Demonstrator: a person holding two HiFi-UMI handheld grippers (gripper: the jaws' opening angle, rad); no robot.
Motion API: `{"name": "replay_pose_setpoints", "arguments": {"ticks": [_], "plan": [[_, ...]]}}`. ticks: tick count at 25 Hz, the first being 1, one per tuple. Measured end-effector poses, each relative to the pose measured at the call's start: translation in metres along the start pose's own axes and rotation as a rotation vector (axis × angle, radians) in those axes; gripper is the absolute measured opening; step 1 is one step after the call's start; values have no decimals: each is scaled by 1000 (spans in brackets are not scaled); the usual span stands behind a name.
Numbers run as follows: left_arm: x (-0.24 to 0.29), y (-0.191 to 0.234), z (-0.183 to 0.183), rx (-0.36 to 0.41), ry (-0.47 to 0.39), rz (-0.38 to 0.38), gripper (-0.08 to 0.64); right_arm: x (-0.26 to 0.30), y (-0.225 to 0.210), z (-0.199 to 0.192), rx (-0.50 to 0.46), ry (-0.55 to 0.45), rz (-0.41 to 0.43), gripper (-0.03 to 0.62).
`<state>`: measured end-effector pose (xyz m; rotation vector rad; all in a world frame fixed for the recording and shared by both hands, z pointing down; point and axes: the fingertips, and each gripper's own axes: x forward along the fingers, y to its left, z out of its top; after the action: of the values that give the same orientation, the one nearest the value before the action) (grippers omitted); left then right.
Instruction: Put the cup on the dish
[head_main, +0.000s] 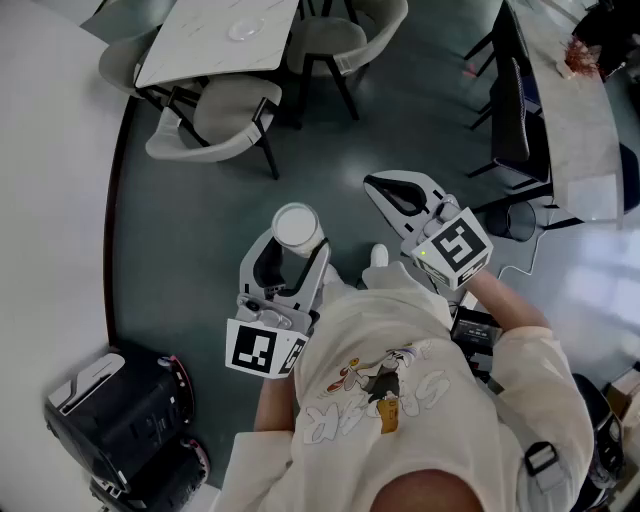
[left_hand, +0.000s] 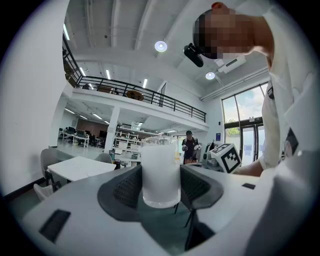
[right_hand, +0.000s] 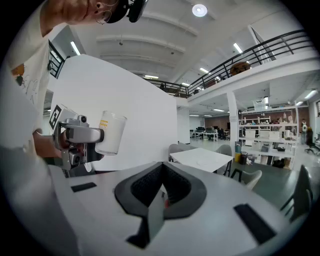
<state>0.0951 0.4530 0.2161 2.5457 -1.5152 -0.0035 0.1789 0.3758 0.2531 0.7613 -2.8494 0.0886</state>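
A frosted white cup (head_main: 296, 226) stands upright between the pads of my left gripper (head_main: 295, 244), held in the air above the floor. The left gripper view shows the cup (left_hand: 161, 172) pressed on both sides by the dark pads (left_hand: 127, 187). My right gripper (head_main: 378, 187) is shut with nothing in it, out to the right of the cup; its jaws (right_hand: 162, 182) meet. From the right gripper view the cup (right_hand: 111, 132) shows at the left. A pale dish (head_main: 245, 28) lies on the white table (head_main: 200, 50) far ahead.
Grey chairs (head_main: 215, 120) stand round the white table. A dark table with chairs (head_main: 515, 110) runs along the right. A black bag (head_main: 110, 415) sits on the floor at lower left. A white curved wall (head_main: 50, 200) bounds the left. Another person (left_hand: 189, 147) stands far off.
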Motion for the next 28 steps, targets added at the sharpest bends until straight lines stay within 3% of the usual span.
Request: {"name": "replay_pose_setpoints", "arguments": {"ticks": [8, 13, 28], "plan": [[-4, -11, -5, -10, -5, 16, 241, -13, 4, 4, 57, -29, 54, 3], [9, -21, -5, -26, -2, 36, 241, -29, -20, -7, 107, -10, 38, 3], [47, -31, -10, -67, 0, 119, 241, -44, -79, -38, 90, 56, 53, 3]]}}
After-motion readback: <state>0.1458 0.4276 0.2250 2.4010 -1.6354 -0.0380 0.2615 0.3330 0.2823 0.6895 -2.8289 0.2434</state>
